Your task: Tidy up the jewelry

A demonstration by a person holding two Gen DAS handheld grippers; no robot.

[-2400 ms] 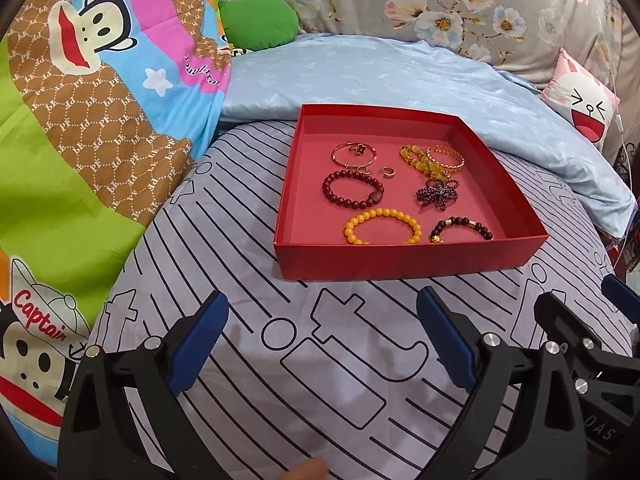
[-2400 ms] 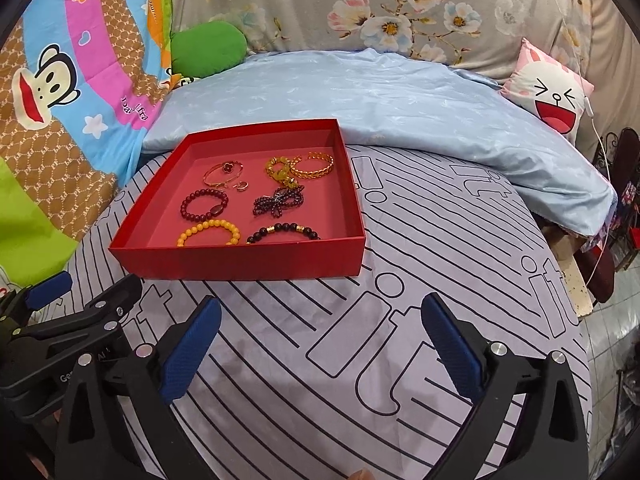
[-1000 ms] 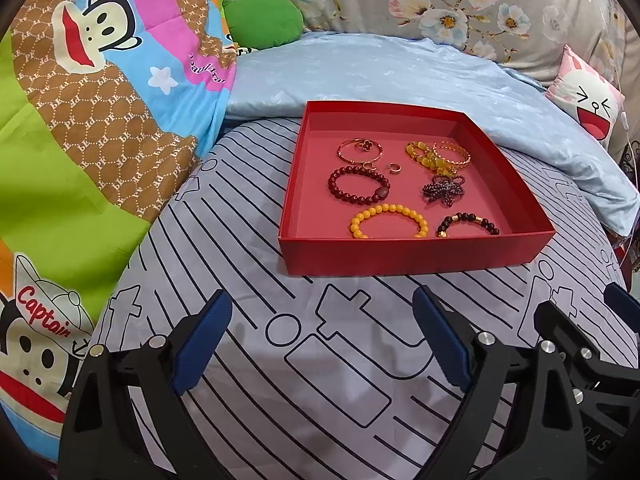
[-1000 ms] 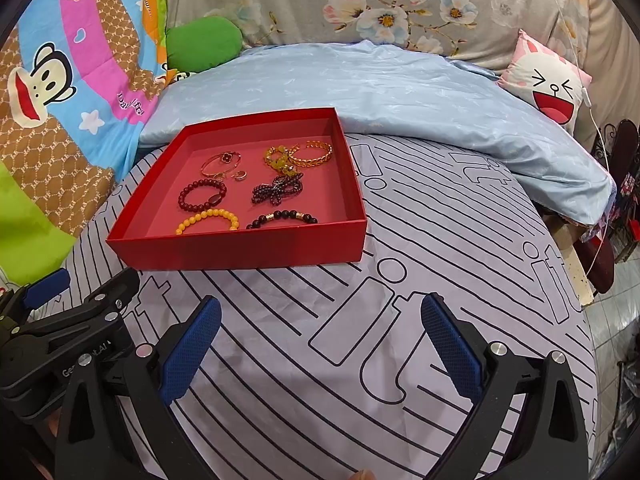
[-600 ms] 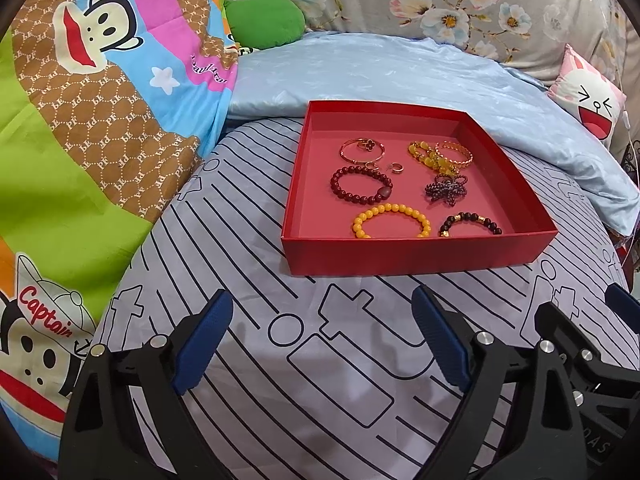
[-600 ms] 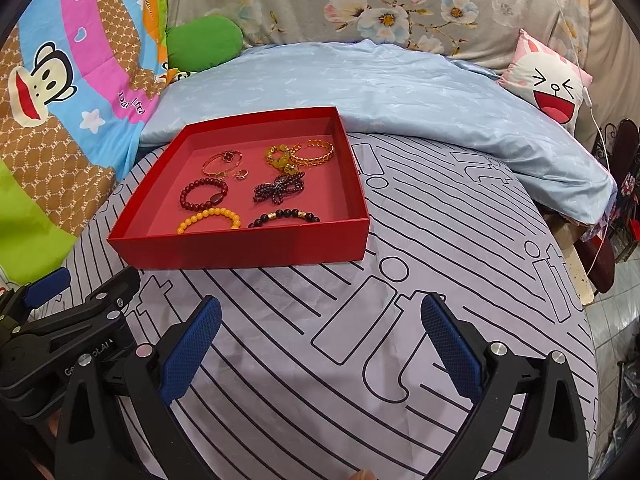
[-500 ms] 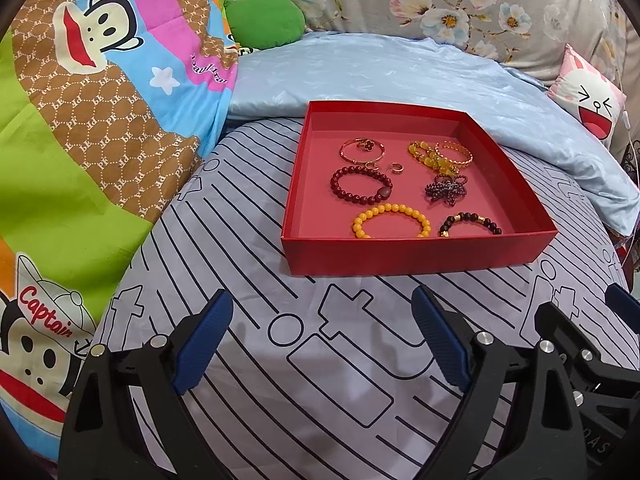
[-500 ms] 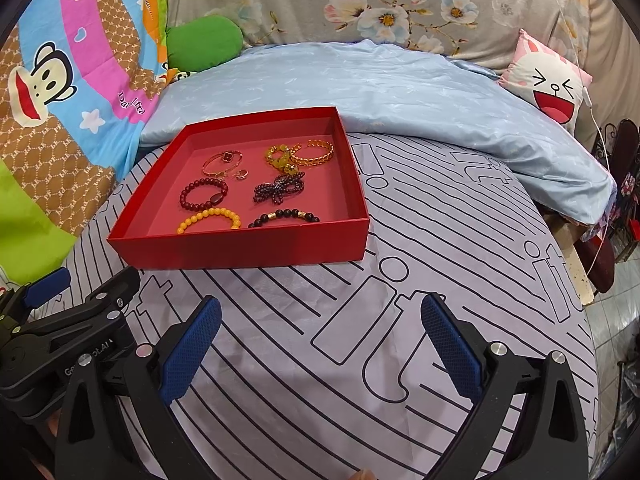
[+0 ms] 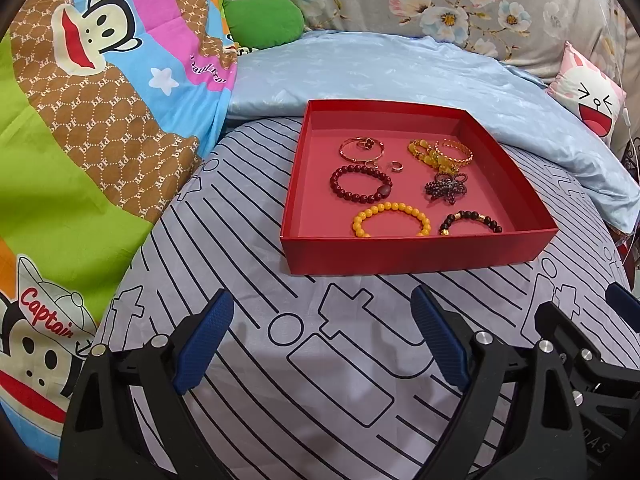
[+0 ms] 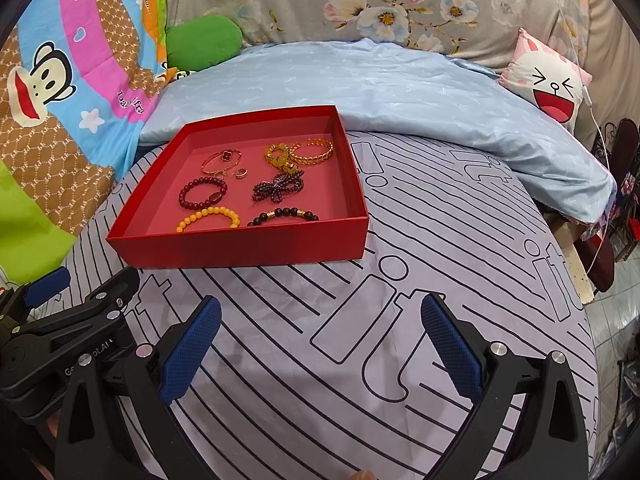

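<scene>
A shallow red box [image 9: 416,254] [image 10: 240,246] sits on the striped grey sheet and holds several bracelets: a dark red bead one [image 9: 360,183] [image 10: 203,193], a yellow bead one [image 9: 391,219] [image 10: 208,217], a black and gold one [image 9: 470,221] [image 10: 283,215], a dark bow-shaped piece [image 9: 446,188] [image 10: 278,187], gold bangles [image 9: 454,152] [image 10: 311,151] and a thin gold bangle with small rings [image 9: 362,149] [image 10: 222,161]. My left gripper [image 9: 322,332] and right gripper [image 10: 320,334] are both open and empty, hovering over the sheet in front of the box.
A light blue quilt [image 9: 380,68] lies behind the box. A cartoon monkey blanket [image 9: 80,100] rises on the left. A green cushion [image 9: 262,20] and a pink bunny pillow [image 10: 544,80] sit at the back. The bed edge drops off at the right [image 10: 580,280].
Both grippers have drifted slightly; the box has shifted a little in view. Nothing was taken hold of.
</scene>
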